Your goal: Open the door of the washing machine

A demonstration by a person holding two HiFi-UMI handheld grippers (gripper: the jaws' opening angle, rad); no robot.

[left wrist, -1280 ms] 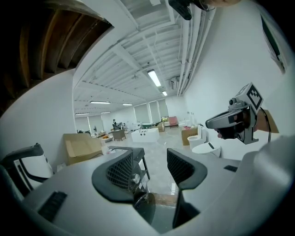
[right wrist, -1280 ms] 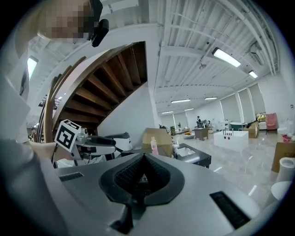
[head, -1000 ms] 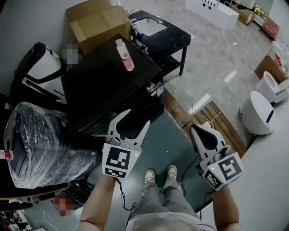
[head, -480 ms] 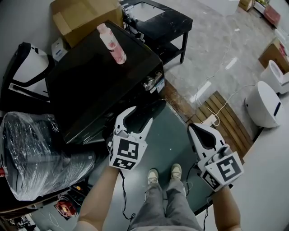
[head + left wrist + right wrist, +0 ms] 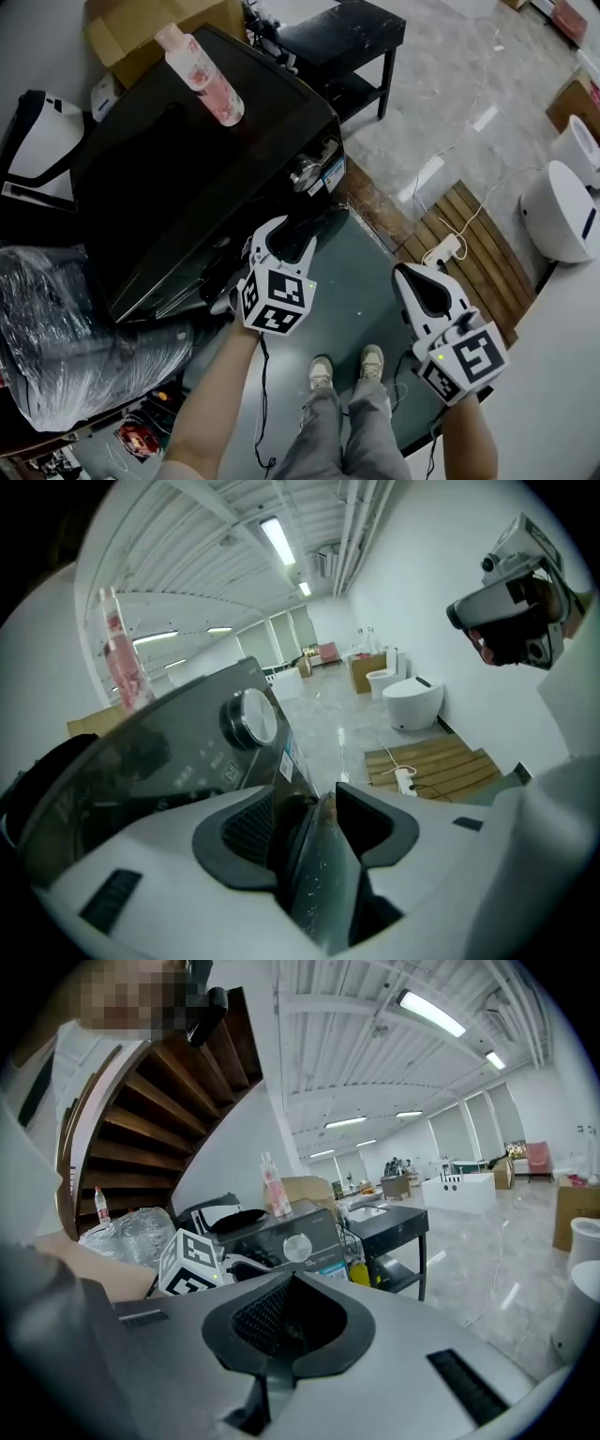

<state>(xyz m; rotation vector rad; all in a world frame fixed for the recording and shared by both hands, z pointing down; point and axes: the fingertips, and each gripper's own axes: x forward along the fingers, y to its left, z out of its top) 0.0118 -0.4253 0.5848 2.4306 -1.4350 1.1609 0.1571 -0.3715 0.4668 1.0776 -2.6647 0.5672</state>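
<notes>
The black washing machine fills the upper left of the head view, with a round dial at its front corner and a pink bottle standing on top. My left gripper hangs in front of the machine, just below the dial. In the left gripper view the dark glossy door edge stands between the pads of the left gripper; the jaws have just been closing, and a gap still shows on the left side. My right gripper is held off to the right with its jaws together, nothing in them.
A black side table and a cardboard box stand behind the machine. A plastic-wrapped bundle lies at the left. At the right are a wooden slat platform with a power strip and a white toilet. The person's shoes stand on a dark mat.
Both grippers have sunk lower in front of the machine. The left one has moved in under the dial, and its jaws stand narrower around the door's edge.
</notes>
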